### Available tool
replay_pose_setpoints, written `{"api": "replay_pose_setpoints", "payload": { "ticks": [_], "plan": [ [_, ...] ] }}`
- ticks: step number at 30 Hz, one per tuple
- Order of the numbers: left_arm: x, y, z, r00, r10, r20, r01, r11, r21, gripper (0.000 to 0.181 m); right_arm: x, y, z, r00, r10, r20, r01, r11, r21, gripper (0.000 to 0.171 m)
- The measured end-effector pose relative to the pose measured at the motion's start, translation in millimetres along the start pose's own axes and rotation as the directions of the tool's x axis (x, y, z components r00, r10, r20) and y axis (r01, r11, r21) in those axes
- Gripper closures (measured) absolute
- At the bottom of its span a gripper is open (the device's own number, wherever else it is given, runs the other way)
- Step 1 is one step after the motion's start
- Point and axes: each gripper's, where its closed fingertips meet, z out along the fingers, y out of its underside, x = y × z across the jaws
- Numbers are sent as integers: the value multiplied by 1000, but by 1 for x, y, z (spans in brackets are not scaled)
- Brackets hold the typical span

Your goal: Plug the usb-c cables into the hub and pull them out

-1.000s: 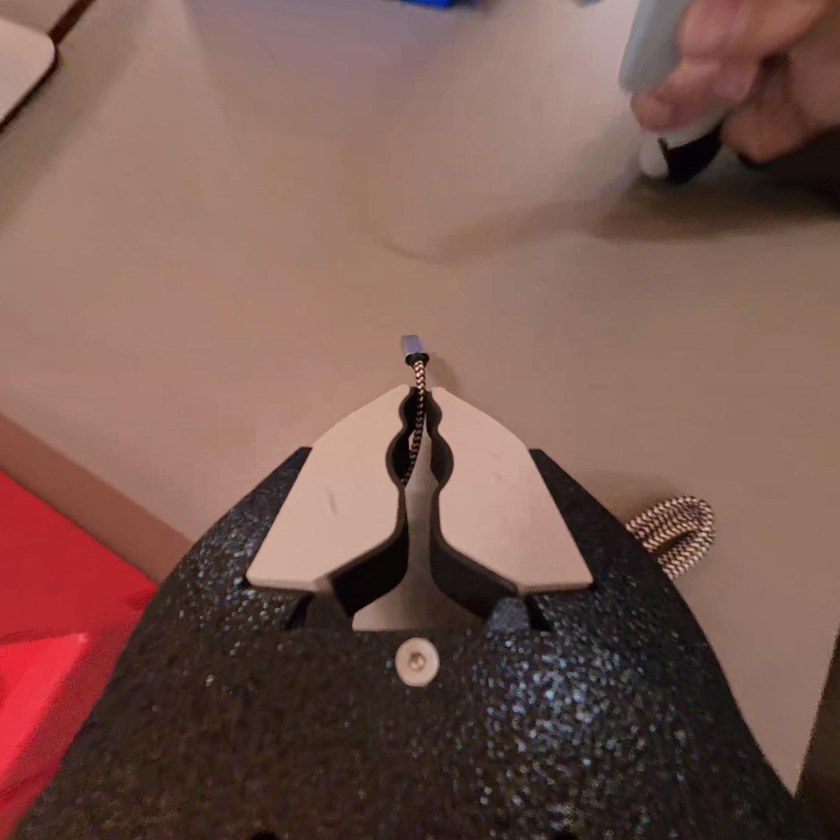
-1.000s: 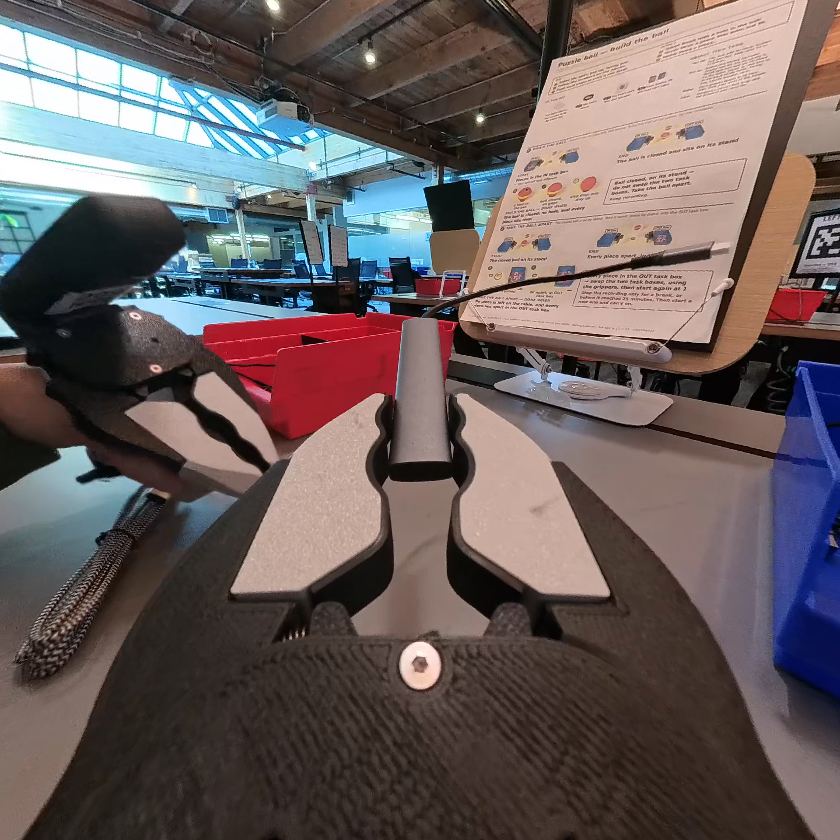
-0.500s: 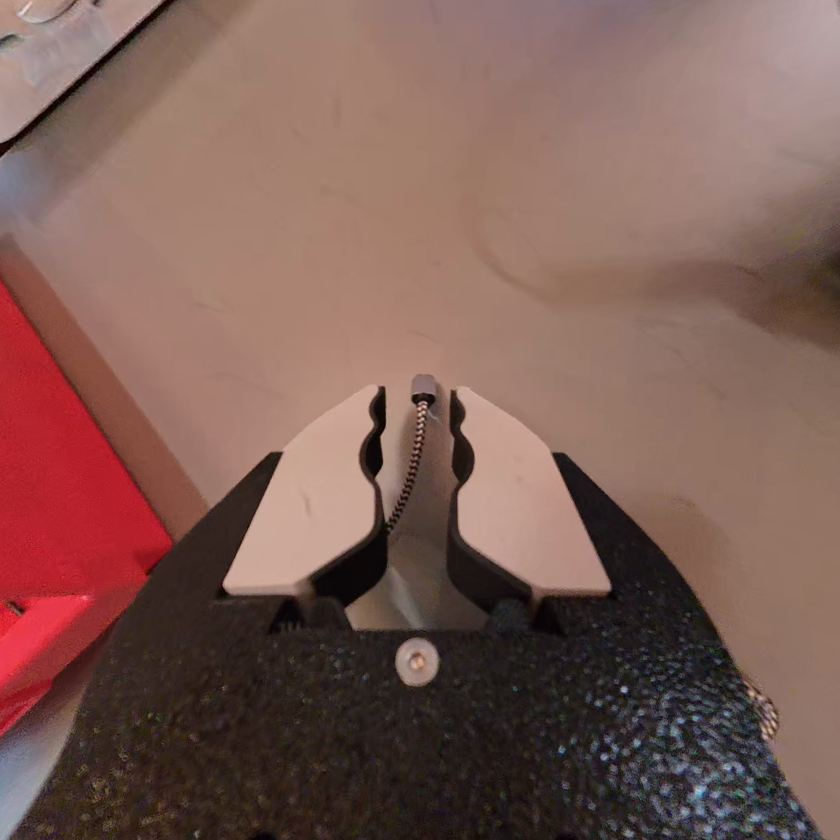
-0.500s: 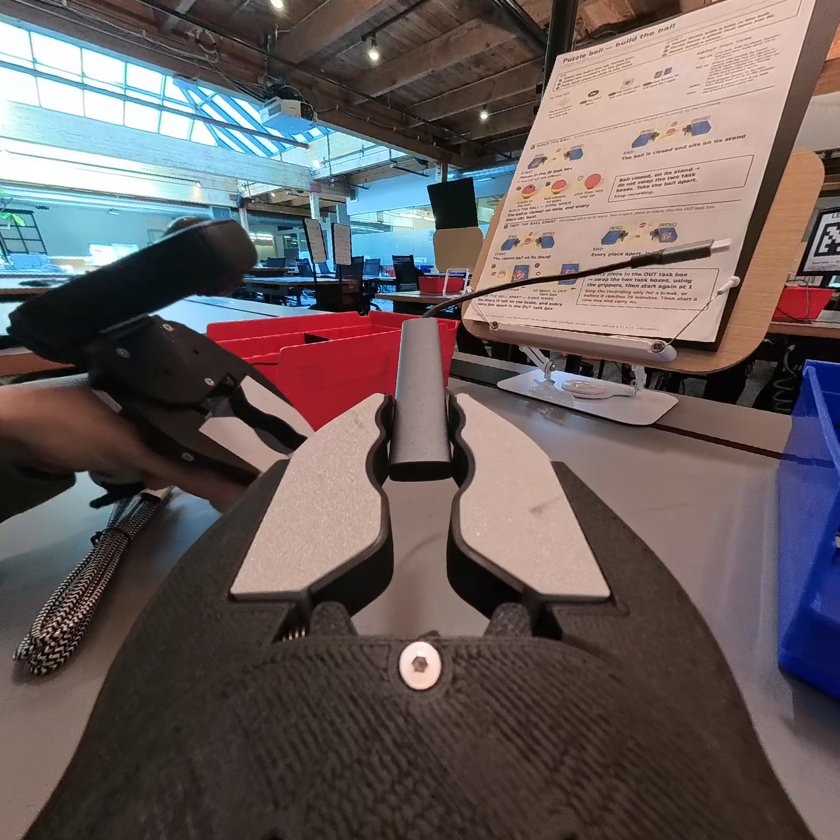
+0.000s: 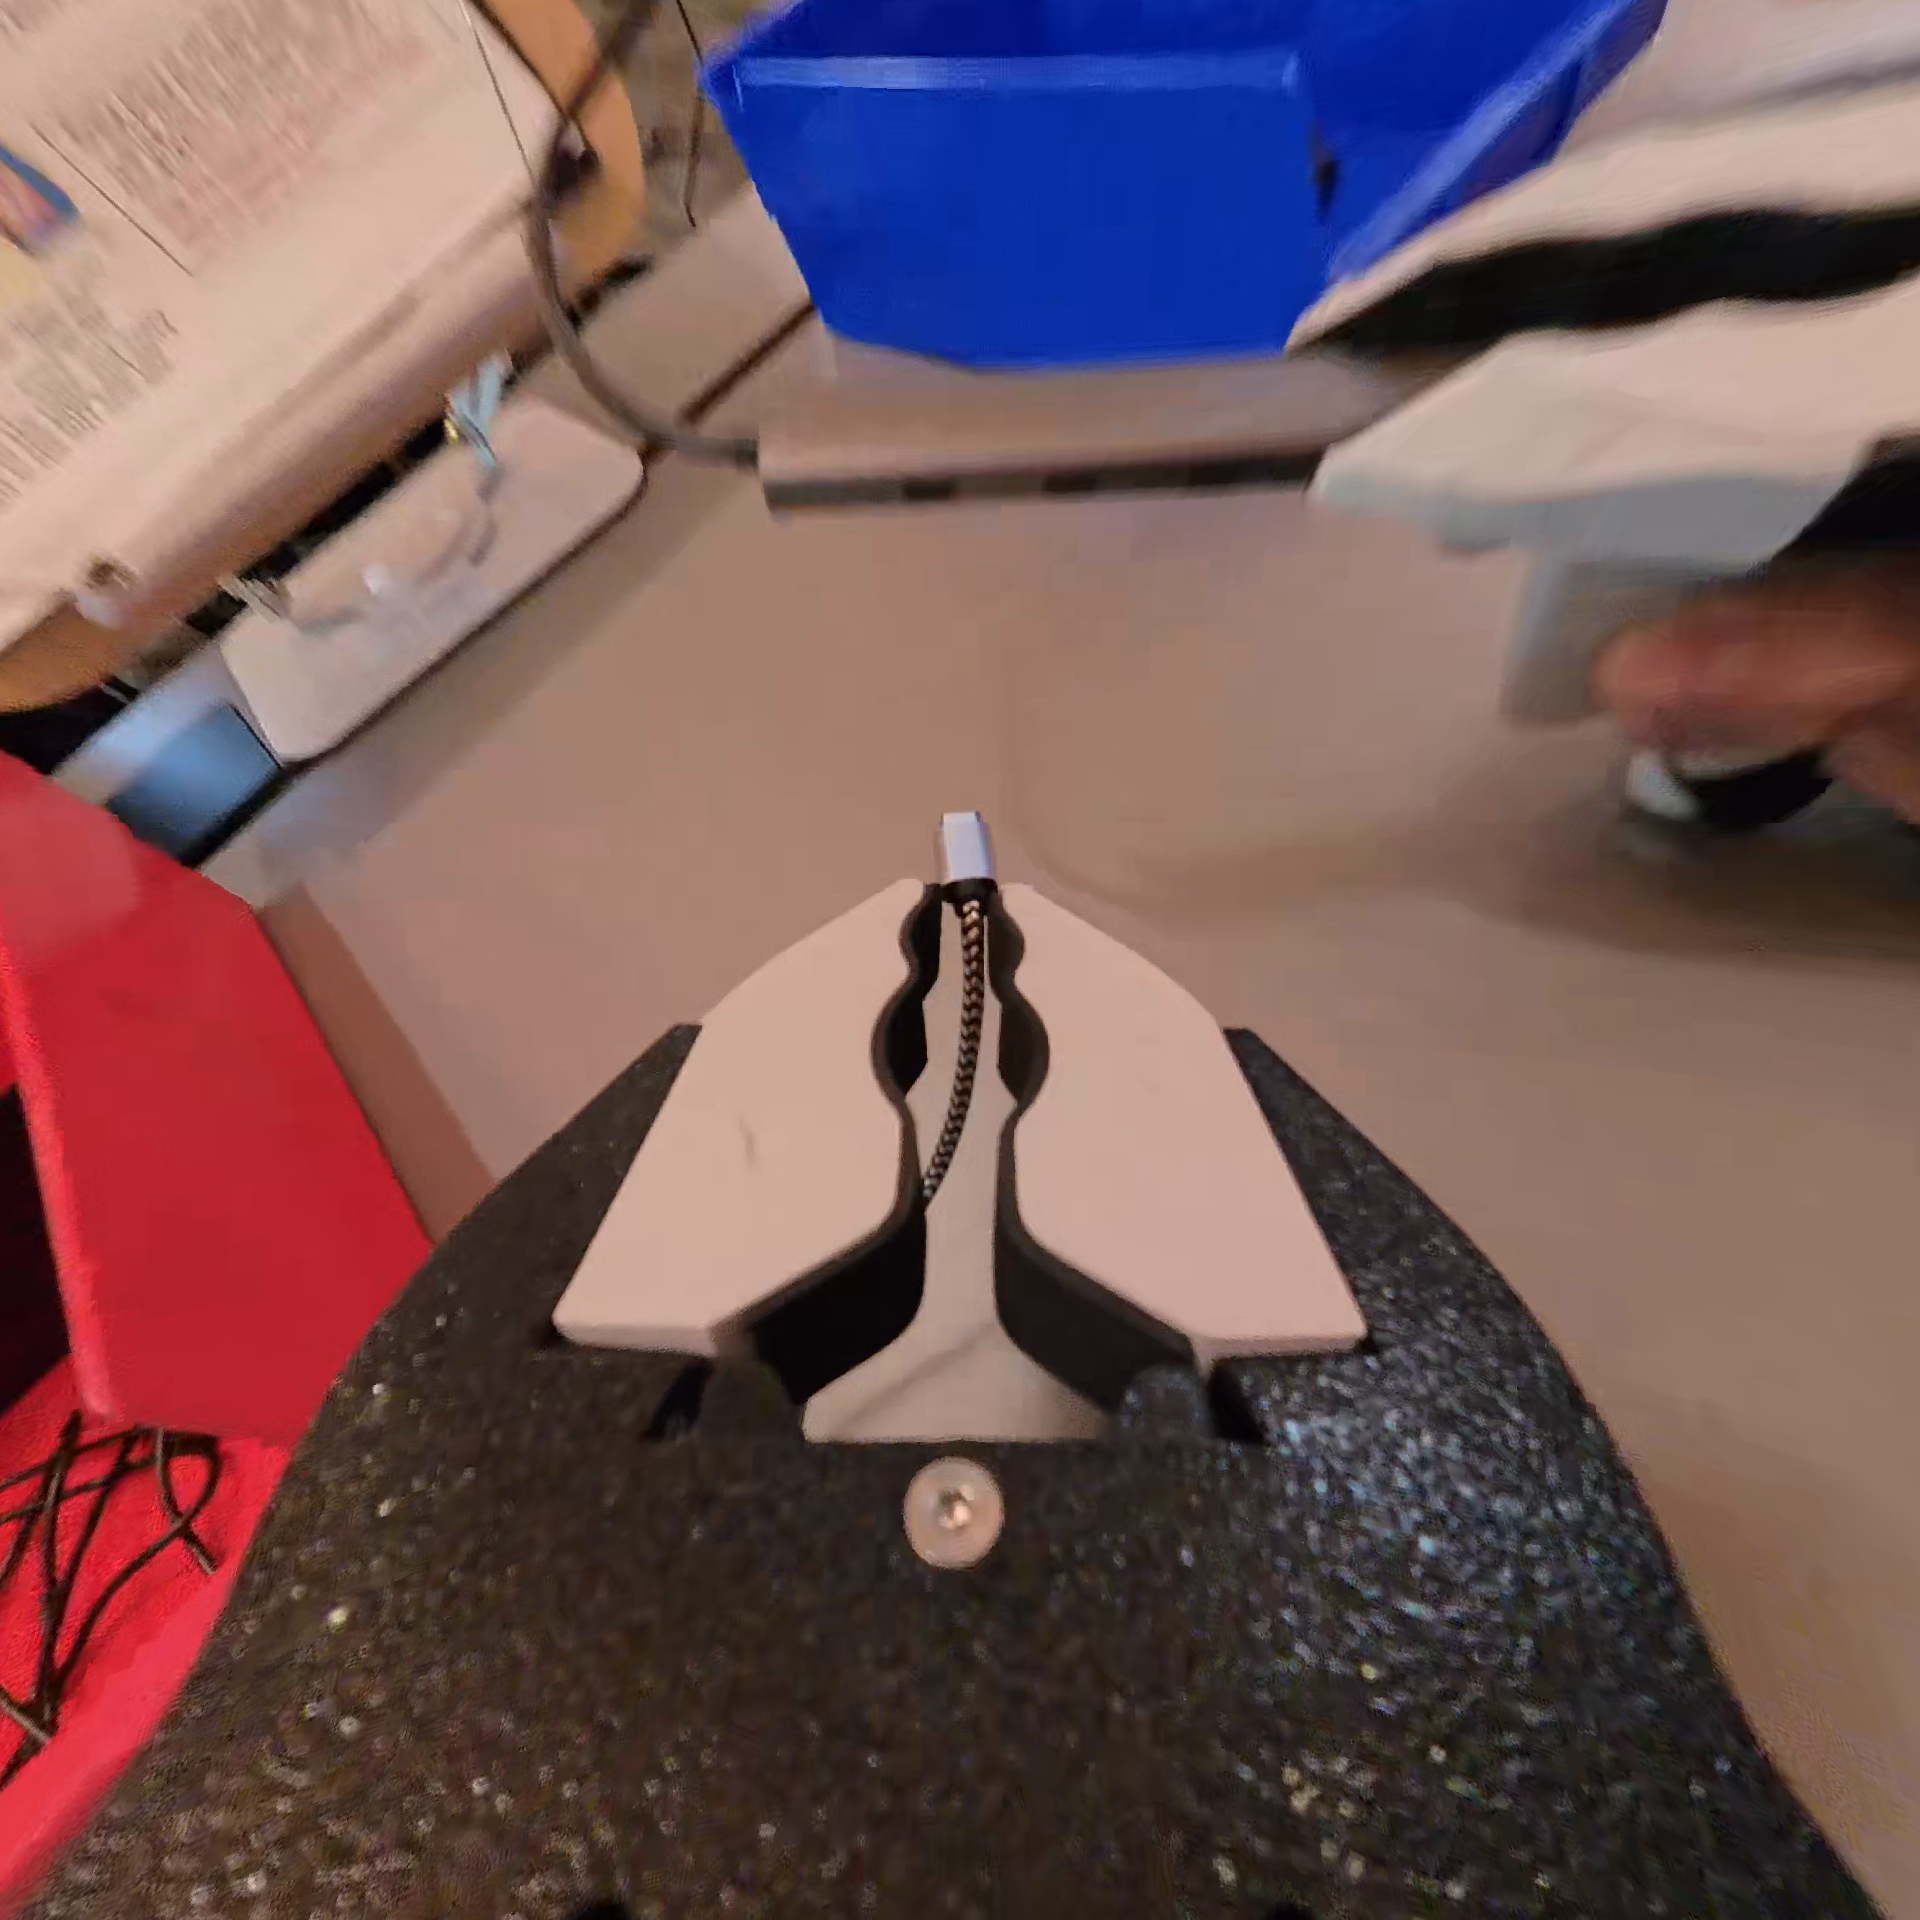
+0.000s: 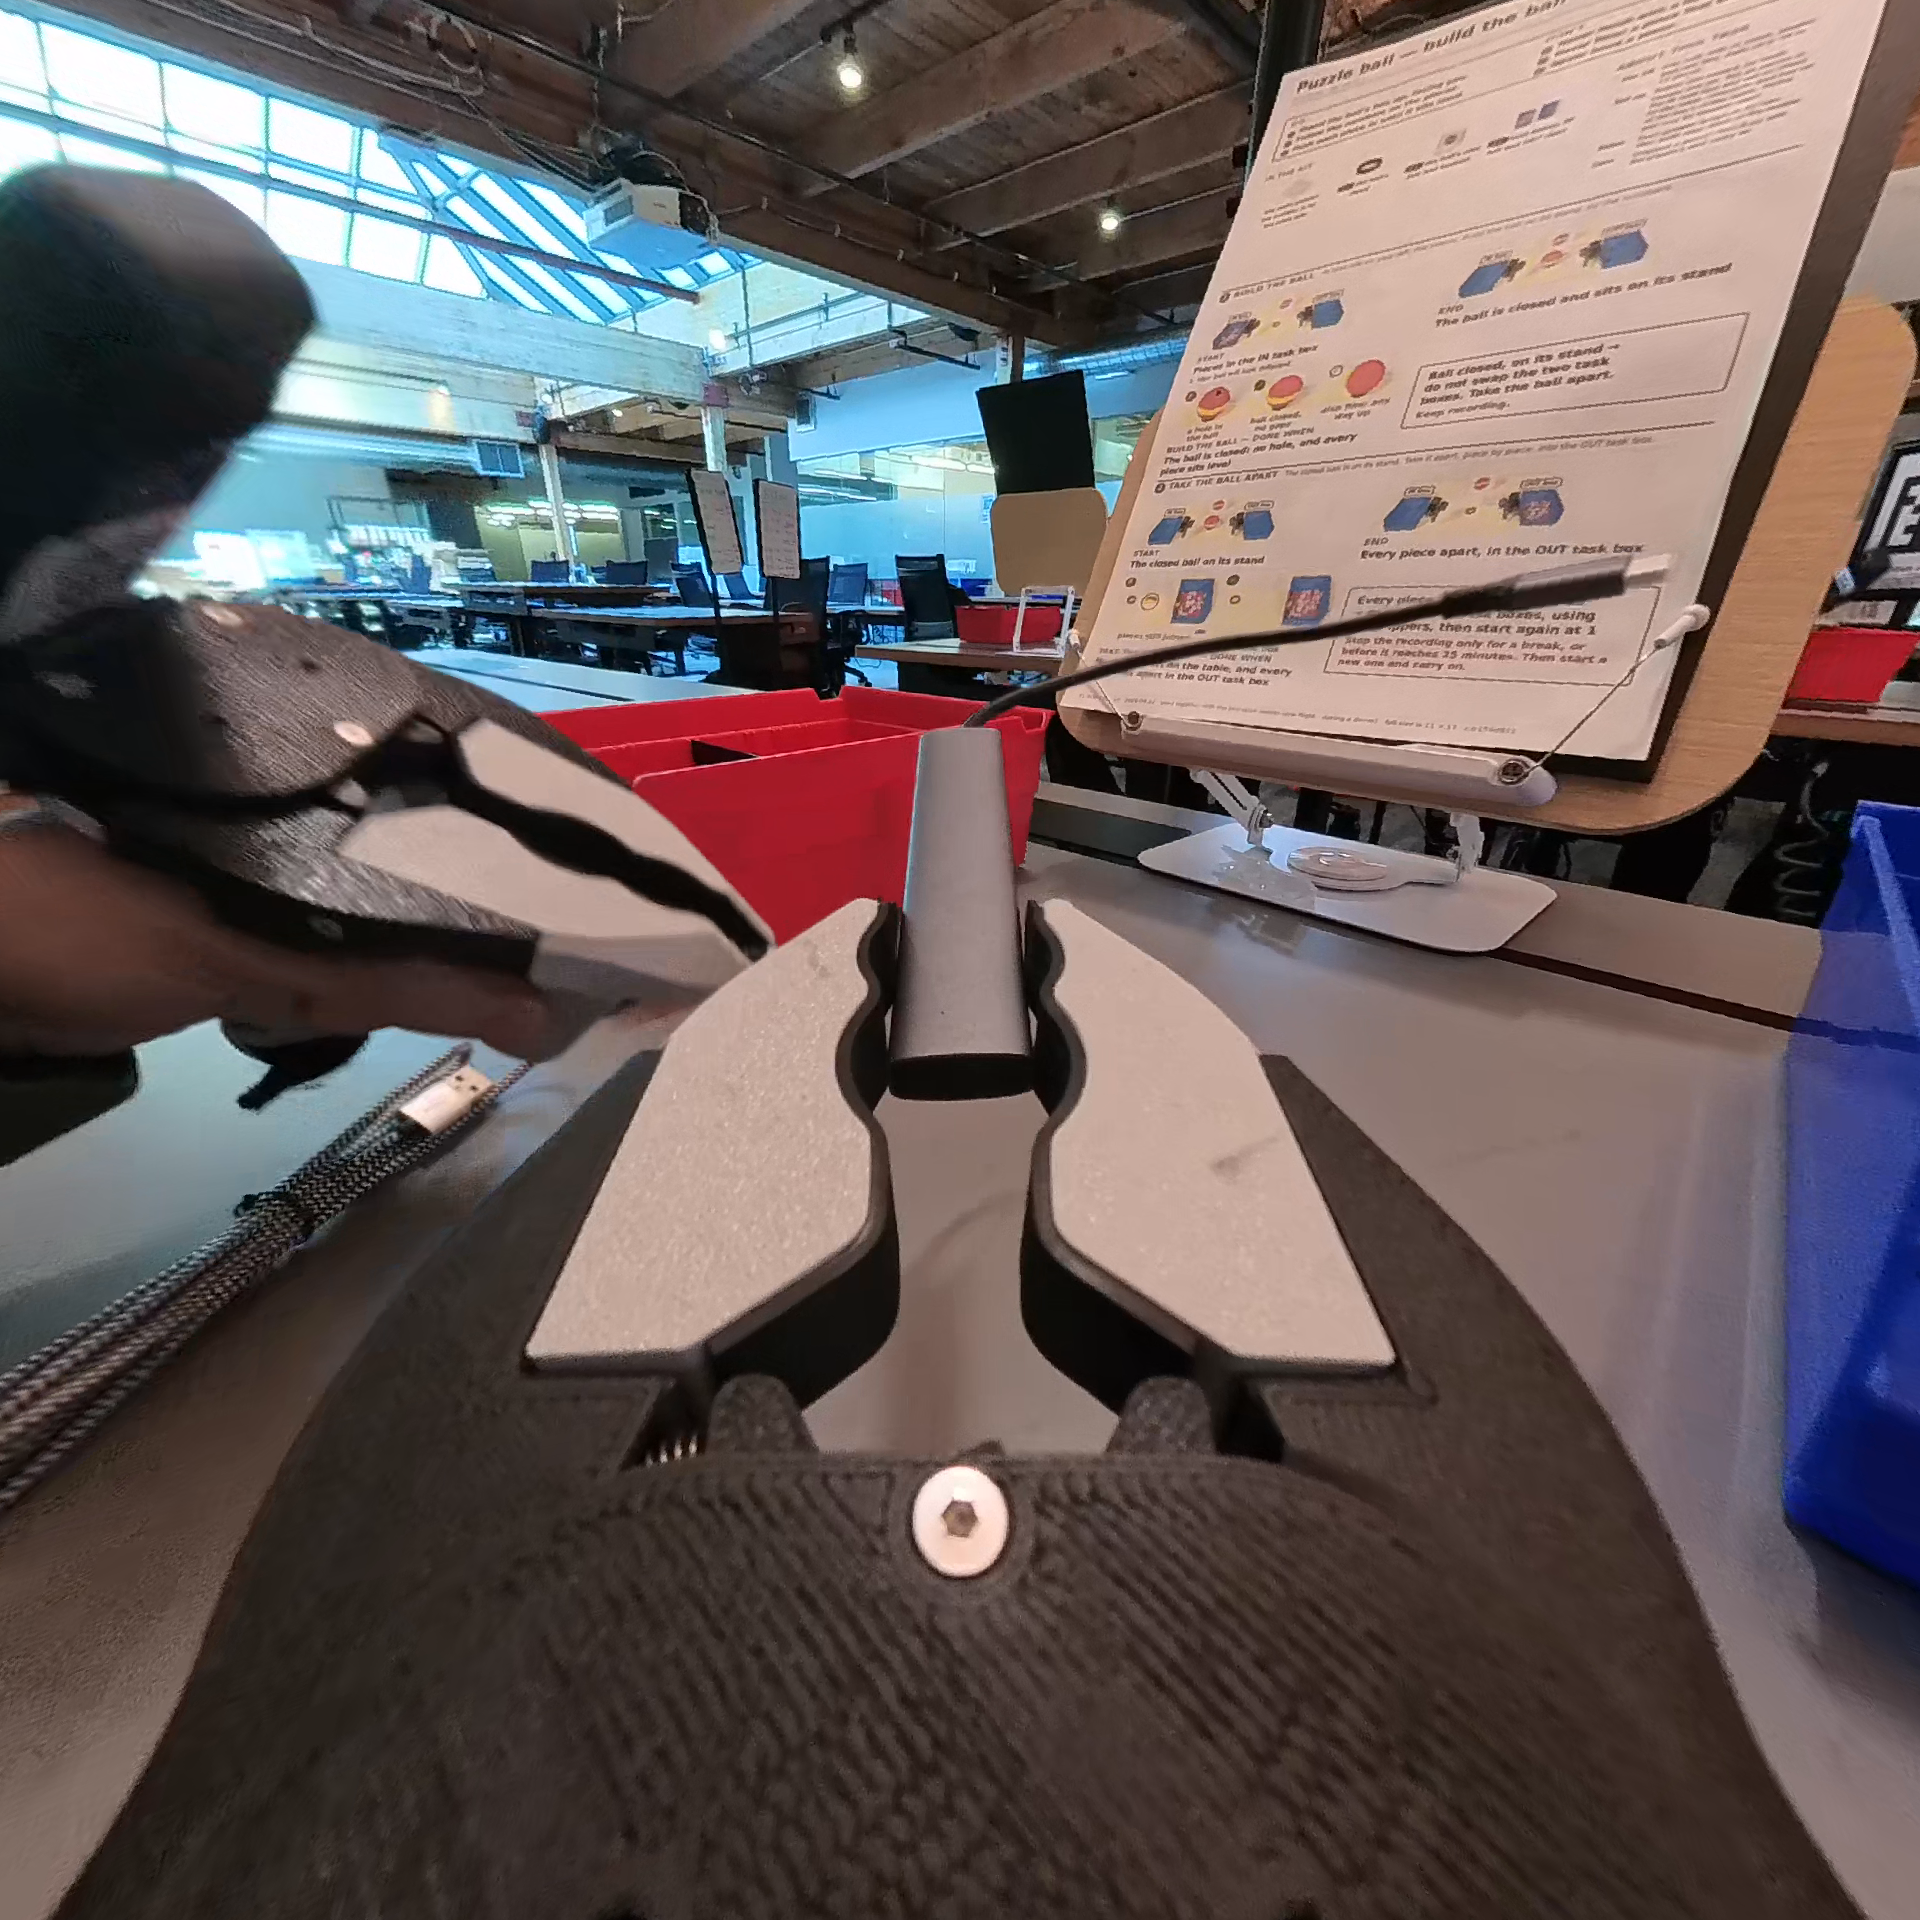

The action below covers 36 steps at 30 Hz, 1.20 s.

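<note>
My left gripper (image 5: 966, 891) is shut on a black-and-white braided usb-c cable (image 5: 961, 1049), gripping just behind its silver plug (image 5: 966, 847), which sticks out ahead of the fingertips. The plug points toward the grey hub (image 5: 1039, 473), which is held off the table farther ahead, well apart from the plug. My right gripper (image 6: 961, 920) is shut on that hub (image 6: 961, 914), holding it by its near end; the hub's own thin black cable (image 6: 1299, 634) arcs away to the right. The left gripper (image 6: 665, 914) shows in the right wrist view, close to the hub's left side.
A bundle of braided cable (image 6: 187, 1278) with a silver connector (image 6: 447, 1101) lies on the grey table (image 6: 1403, 1091) at left. A red bin (image 6: 831, 800) stands behind the hub, a blue bin (image 6: 1860, 1195) at right. An instruction sheet on a stand (image 6: 1455, 416) is at the back. The grippers' ends are close to 9 centimeters from one another.
The left gripper loosened on the cable, then shut again right behind the plug. It swung up and toward the hub. The right gripper kept still with the hub.
</note>
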Motion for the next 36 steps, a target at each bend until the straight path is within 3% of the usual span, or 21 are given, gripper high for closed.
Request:
{"api": "replay_pose_setpoints", "payload": {
  "ticks": [7, 20, 29, 36],
  "plan": [
    [24, -51, -21, 999, -42, -28, 46, 982, 183, 174, 0, 2, 2, 1000, 8, 6, -8, 1000, -18, 148],
    [33, -44, -6, 998, -65, 13, 62, 986, 153, 176, -1, 3, 3, 1000, 10, 14, -9, 1000, -21, 148],
    [32, -42, -6, 983, 100, 154, -113, 990, 80, 176, -5, 5, 4, 999, -34, 16, 35, 999, -36, 148],
    [35, -50, -4, 997, -21, 71, 4, 973, 230, 174, -1, 2, 2, 1000, 0, 9, 0, 1000, -12, 148]
  ]
}}
